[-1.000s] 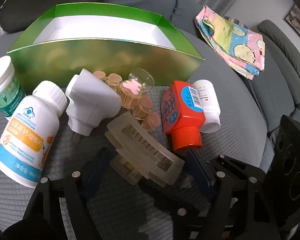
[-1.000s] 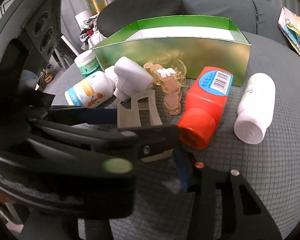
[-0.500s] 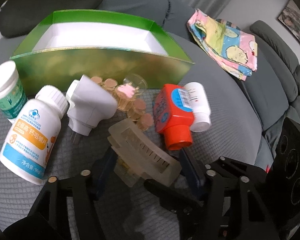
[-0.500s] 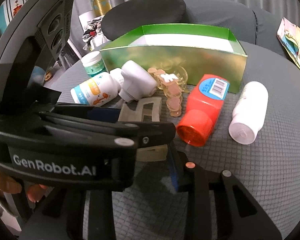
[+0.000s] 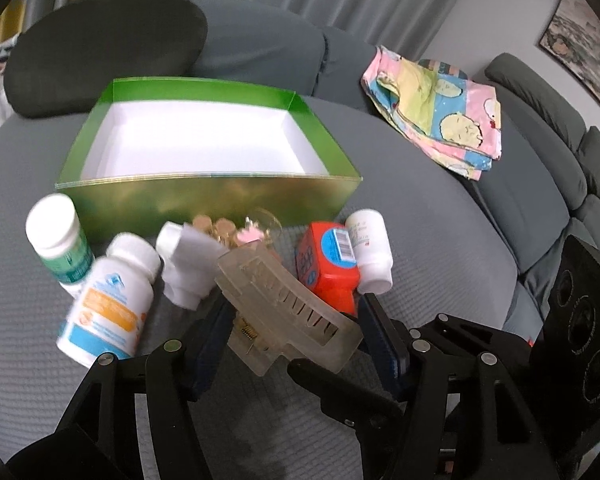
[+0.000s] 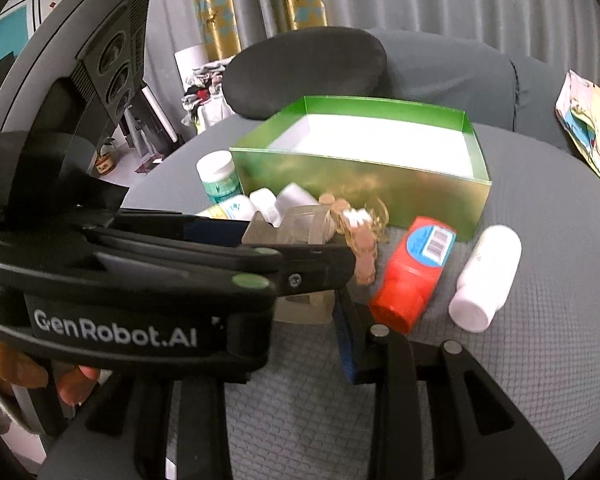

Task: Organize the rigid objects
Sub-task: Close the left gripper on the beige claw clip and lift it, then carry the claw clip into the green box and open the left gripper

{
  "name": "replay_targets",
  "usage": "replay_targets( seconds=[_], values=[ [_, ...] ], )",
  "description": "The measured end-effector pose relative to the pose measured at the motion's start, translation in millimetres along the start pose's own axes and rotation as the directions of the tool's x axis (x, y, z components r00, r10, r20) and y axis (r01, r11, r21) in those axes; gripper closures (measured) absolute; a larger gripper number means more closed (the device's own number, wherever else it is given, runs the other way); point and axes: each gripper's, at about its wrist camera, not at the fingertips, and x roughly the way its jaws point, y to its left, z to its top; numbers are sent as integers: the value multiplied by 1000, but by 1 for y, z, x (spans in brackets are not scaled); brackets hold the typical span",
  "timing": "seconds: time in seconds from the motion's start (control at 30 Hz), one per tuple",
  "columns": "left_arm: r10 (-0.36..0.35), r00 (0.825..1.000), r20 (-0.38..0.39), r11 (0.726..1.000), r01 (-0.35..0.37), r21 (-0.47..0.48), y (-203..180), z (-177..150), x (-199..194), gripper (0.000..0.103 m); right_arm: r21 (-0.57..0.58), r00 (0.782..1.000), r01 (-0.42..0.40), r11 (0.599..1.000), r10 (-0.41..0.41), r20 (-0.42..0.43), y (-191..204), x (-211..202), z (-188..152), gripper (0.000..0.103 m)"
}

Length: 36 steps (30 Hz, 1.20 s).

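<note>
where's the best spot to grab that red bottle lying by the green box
Grip the red bottle across its flat body, just behind the cap, coming down from above. It lies on its side, cap toward the camera, so its two long sides sit exposed. The white bottle lies apart on one side, the beads close on the other, so go in carefully.

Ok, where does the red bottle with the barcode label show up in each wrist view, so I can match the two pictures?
Left wrist view: the red bottle lies right of centre, behind the translucent hair clip, with a white bottle against its right side.
Right wrist view: the red bottle lies right of centre, cap toward the camera, with the white bottle to its right.
Shared landmark: the open green box just behind it.
</note>
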Motion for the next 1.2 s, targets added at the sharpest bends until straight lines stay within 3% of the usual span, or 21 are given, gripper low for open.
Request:
replay_targets(
  seconds=[0.23, 0.53, 0.73, 1.03, 1.2],
  values=[
    [14, 999, 34, 1000, -15, 21, 3, 35, -2, 39, -13, 999, -6, 1000, 6, 37, -6, 6, 29, 72],
    [37, 994, 103, 999, -40, 29, 19, 98, 4, 39, -19, 996, -17, 1000, 19, 88, -24, 29, 94, 72],
    [41, 994, 102, 999, -42, 0, 40, 127, 25, 39, -12, 996, -24, 1000, 25, 81, -35, 52, 123, 72],
    [30, 999, 11, 993, -29, -118, 79, 139, 73, 39, 12, 999, -44, 999, 44, -29, -45, 97, 129, 72],
    [52, 998, -39, 986, -57, -157, 88, 133, 88, 37, 34, 994, 2, 999, 2, -113, -49, 119, 126, 70]
  ],
)
